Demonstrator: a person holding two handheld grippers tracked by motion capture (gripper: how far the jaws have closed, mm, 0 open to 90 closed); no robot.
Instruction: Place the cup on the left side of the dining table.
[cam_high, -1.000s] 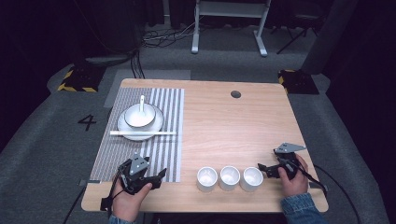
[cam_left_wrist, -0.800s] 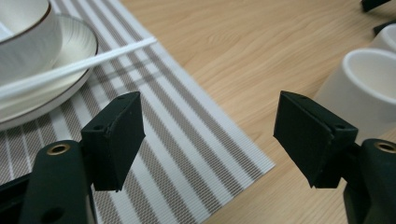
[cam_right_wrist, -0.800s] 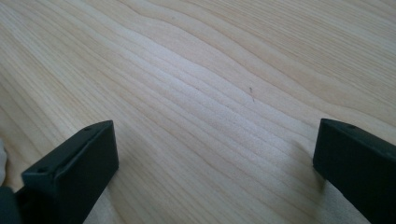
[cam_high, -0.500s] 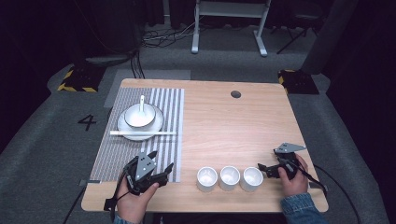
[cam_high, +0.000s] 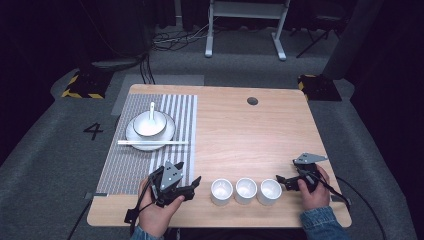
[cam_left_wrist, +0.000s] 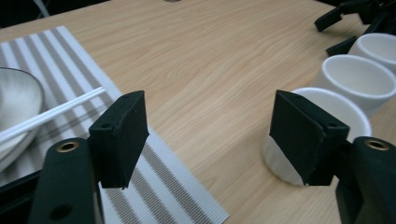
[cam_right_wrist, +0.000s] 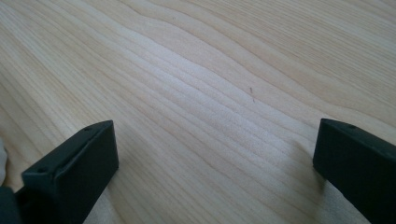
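The left gripper (cam_high: 195, 184) hovers low over the near edge of the wooden counter (cam_high: 250, 135), its jaws parted with nothing between them — they have just been opening a little after closing. In the left gripper view the nearest white cup (cam_left_wrist: 327, 135) stands just beyond and partly behind the right-hand jaw, apart from its pad as far as can be told; from above, that cup (cam_high: 222, 191) sits just past the tips of the jaws. The middle cup (cam_high: 246, 190) and the far cup (cam_high: 269, 191) follow it in a row that runs away from the left gripper toward the right gripper (cam_high: 281, 181). That one rests at the far end of the row, jaws spread wide over bare wood — its tips just beside the last cup. Behind the left gripper lies a striped placemat (cam_high: 175, 107), bearing a plate (cam_high: 132, 134) with a bowl (cam_high: 149, 123), a spoon (cam_high: 152, 109) and chopsticks (cam_high: 152, 142).
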